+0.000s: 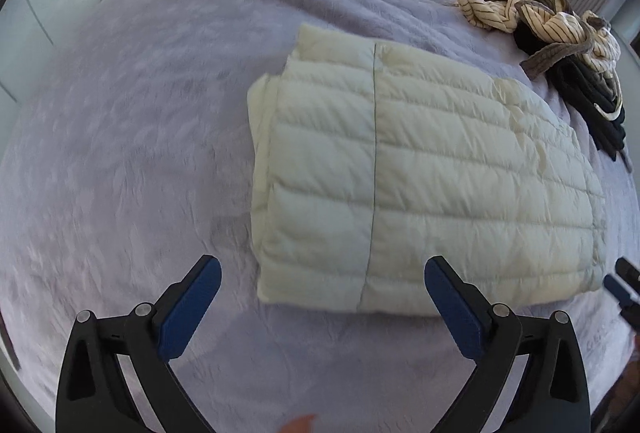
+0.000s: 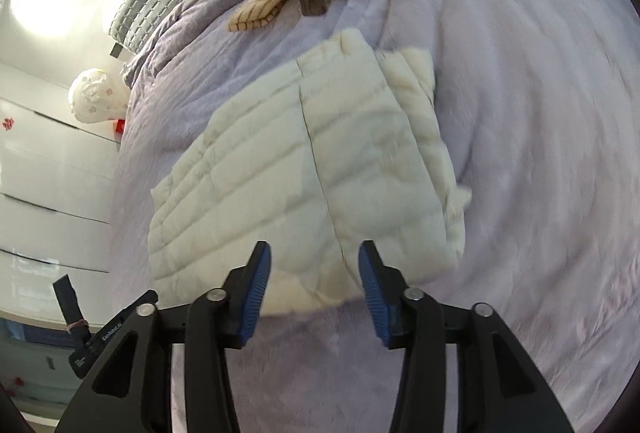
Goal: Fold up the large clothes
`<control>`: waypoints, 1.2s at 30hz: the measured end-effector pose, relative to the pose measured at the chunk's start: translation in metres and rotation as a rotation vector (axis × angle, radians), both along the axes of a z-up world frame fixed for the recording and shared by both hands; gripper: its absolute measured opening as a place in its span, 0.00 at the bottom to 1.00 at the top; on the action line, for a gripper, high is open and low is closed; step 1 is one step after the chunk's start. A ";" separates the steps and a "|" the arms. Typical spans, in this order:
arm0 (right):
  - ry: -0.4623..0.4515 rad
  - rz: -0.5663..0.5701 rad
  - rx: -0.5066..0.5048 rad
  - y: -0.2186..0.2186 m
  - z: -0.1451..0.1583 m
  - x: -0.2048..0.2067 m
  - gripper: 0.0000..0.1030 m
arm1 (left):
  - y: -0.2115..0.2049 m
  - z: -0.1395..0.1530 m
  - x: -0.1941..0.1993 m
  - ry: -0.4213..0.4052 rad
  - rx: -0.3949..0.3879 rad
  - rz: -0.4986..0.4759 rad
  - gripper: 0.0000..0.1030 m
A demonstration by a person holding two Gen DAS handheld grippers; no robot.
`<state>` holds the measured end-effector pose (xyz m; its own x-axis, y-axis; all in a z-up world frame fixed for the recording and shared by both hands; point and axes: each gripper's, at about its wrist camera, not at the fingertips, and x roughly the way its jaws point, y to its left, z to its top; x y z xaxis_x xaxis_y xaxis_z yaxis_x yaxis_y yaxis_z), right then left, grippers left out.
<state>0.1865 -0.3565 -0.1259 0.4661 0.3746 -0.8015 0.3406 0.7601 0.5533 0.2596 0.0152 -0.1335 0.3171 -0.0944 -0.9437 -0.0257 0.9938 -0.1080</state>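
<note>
Folded jacket [image 1: 420, 189] at frame centre on the bed [image 1: 140, 153]. Left tongs [image 1: 322, 285] gape wide, right tongs [image 2: 314, 265] half-open; both empty. Slippery padding may spring unfolded if nudged.

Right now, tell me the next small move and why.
Probably move on to the striped garment in the heap. The cream puffer jacket already lies folded in a neat rectangle on the lilac blanket, and both the left gripper and right gripper are open, holding nothing.
</note>
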 end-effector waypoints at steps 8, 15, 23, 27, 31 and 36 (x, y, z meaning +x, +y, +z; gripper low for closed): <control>0.039 -0.065 0.147 0.004 -0.039 -0.021 0.83 | 0.014 -0.027 -0.018 0.076 -0.137 0.090 0.99; 0.019 -0.146 0.263 -0.003 -0.056 -0.025 0.86 | 0.027 -0.042 -0.022 0.107 -0.336 0.125 0.99; 0.000 -0.230 0.466 -0.015 -0.082 -0.015 0.86 | 0.046 -0.066 -0.023 0.125 -0.434 0.244 0.99; -0.013 -0.225 0.501 -0.016 -0.092 -0.010 0.86 | 0.047 -0.075 -0.013 0.105 -0.545 0.264 0.99; -0.044 -0.251 0.556 -0.025 -0.105 0.002 0.87 | 0.046 -0.083 0.008 0.063 -0.582 0.305 0.99; -0.055 -0.287 0.651 -0.032 -0.128 0.015 0.87 | 0.051 -0.094 0.030 0.020 -0.574 0.363 0.99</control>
<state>0.2015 -0.3885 -0.2539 0.6511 0.6258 -0.4294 0.4363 0.1543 0.8865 0.2892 0.0664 -0.2273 0.4066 -0.4733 -0.7814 -0.3539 0.7069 -0.6124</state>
